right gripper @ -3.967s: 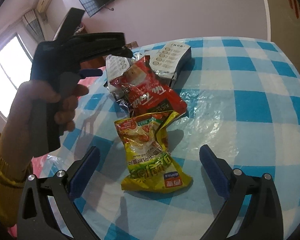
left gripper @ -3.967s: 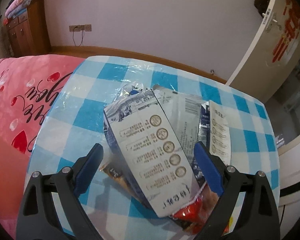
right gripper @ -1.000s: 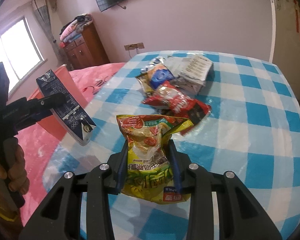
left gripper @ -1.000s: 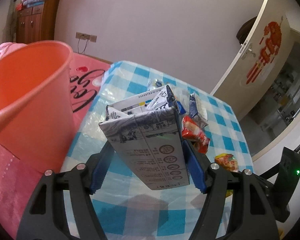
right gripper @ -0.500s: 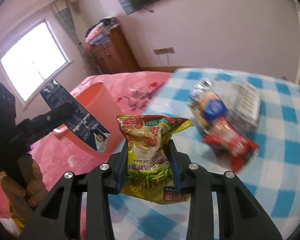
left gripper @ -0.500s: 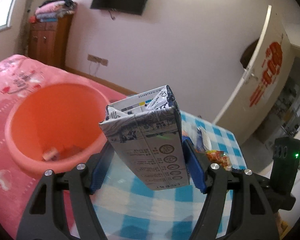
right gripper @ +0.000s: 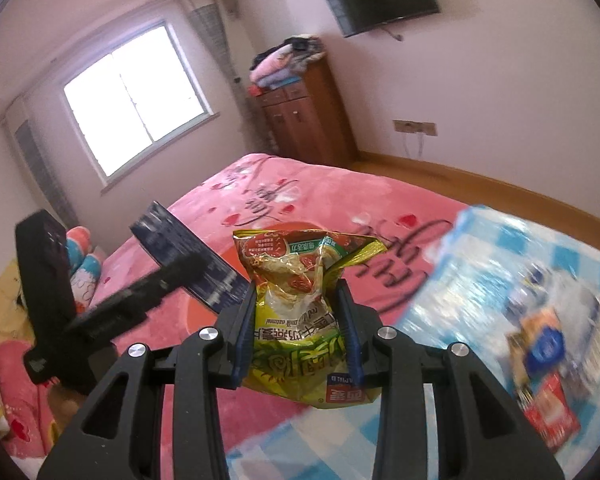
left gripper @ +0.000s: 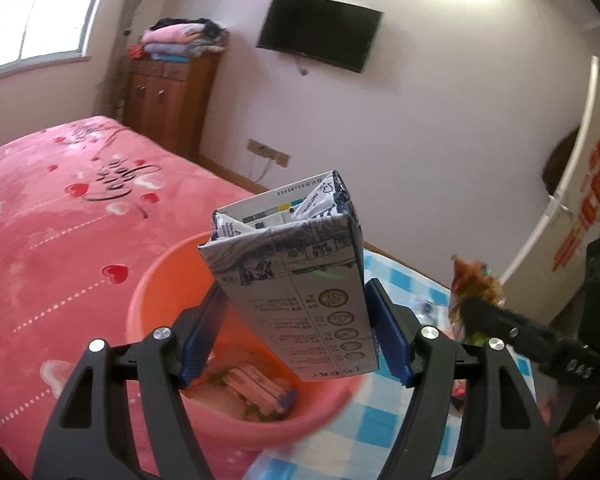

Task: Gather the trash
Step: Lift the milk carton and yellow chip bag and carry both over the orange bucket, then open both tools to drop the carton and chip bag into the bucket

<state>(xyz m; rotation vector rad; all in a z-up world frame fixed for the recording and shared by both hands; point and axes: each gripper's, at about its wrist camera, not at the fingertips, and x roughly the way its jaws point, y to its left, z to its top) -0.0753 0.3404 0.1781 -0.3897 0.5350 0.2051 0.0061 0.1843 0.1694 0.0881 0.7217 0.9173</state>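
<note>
Swung further over the orange bin since 0.5 s ago: left gripper and its milk carton now above the bin's mouth, with much more of the pink bedspread filling the left wrist view. Clamped on the carton by both blue pads, 1 on each narrow side. Carton grey-white with an engraved-style drawing near the top, a column of round medal marks down the front face, small printed text beside them; top flaps torn open and crumpled, a colour-bar strip showing inside. Tilted, open end away from the camera. Inside the bin, pink wafer-like wrappers and other scraps, blurred.

Carried likewise toward the bin: right gripper, closed on a yellow snack bag squeezed at its waist between the pads. Bag crinkled, glossy, yellow-green with red-brown food pictures above and large green characters lower down, a red label at its bottom corner; print reads upside down. Orange bin partly hidden behind the bag, dark side of the carton to its left.

Blue-checked tablecloth to the right, motion-blurred, with remaining wrappers lying on it.
</note>
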